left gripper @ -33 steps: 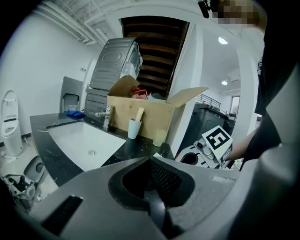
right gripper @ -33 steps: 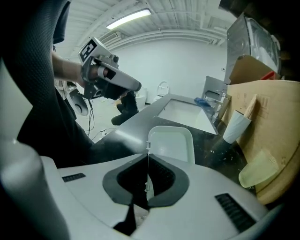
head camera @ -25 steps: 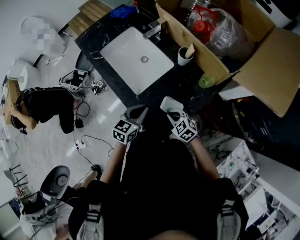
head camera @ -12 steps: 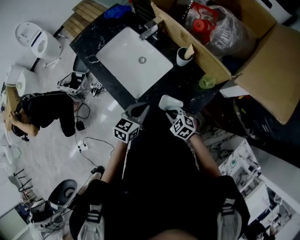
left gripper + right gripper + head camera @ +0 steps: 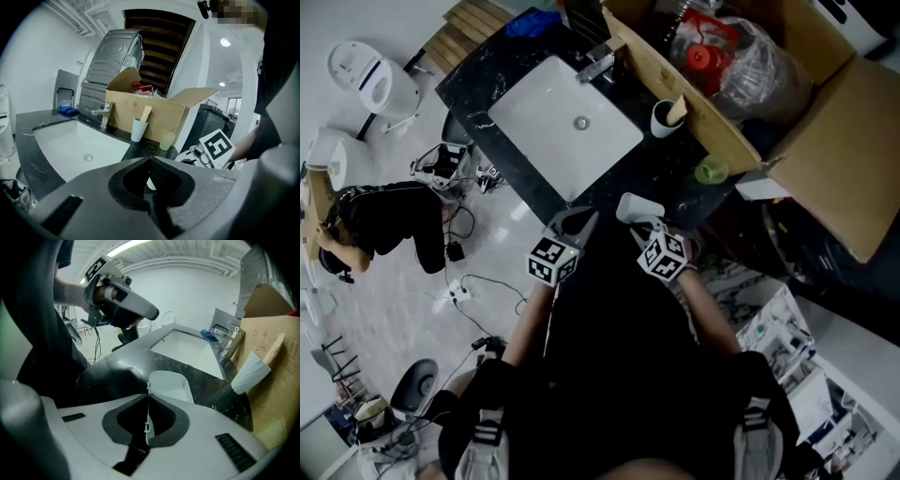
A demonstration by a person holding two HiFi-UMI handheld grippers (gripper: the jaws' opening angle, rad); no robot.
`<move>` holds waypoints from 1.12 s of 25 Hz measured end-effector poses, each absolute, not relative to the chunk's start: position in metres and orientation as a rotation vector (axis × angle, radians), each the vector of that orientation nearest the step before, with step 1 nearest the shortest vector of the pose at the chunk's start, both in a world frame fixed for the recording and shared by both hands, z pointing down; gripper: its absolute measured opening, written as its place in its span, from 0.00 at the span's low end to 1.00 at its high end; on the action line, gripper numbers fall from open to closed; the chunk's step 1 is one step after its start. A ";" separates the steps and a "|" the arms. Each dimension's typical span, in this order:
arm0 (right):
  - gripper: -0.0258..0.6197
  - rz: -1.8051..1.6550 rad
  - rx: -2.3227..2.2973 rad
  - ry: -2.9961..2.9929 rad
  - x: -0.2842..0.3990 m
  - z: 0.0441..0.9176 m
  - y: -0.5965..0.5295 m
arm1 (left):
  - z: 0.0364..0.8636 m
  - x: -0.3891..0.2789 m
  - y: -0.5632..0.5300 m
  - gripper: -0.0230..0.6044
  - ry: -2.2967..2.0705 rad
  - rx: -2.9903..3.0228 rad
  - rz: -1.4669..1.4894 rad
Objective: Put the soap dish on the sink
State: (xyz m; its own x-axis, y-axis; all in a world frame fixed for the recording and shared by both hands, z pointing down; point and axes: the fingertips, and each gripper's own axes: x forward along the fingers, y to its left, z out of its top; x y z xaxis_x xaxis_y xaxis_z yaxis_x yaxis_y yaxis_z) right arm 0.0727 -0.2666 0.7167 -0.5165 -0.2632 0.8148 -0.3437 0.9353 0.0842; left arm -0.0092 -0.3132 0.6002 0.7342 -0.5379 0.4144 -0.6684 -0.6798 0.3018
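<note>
Soap dish (image 5: 637, 206): white, shallow, one rim pinched edge-on between the closed right tongs (image 5: 649, 225). It is held over the near edge of the dark speckled surface (image 5: 670, 173); contact with it cannot be made out.

Right tongs: clamped on the dish rim, with the tray projecting beyond the tips.

Left tongs (image 5: 578, 222): at the dish's 9 o'clock, just beside it, tips pressed together with nothing between them.

Sink basin (image 5: 553, 122): white, rectangular, at 11 o'clock from the dish, set into the surface. The tap (image 5: 600, 64) stands at its far rim.

White cup (image 5: 666, 115): at 12 o'clock, holding a wooden piece.

Green cup (image 5: 710, 171): at 2 o'clock.

Cardboard box (image 5: 825, 141): open, behind both cups.
</note>
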 end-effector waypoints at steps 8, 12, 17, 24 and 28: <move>0.04 0.095 0.419 -2.137 0.073 0.720 -0.270 | 0.603 -0.010 -0.315 0.03 -0.927 2.486 0.396; 0.05 0.091 0.418 -2.138 0.072 0.720 -0.271 | 0.603 -0.010 -0.316 0.03 -0.928 2.490 0.396; 0.09 0.073 0.440 -2.135 0.073 0.718 -0.272 | 0.601 -0.012 -0.313 0.03 -0.928 2.494 0.399; 0.11 0.064 0.473 -2.144 0.076 0.713 -0.269 | 0.600 -0.013 -0.307 0.03 -0.935 2.502 0.412; 0.09 0.064 0.496 -2.152 0.080 0.710 -0.266 | 0.596 -0.011 -0.303 0.03 -0.936 2.508 0.410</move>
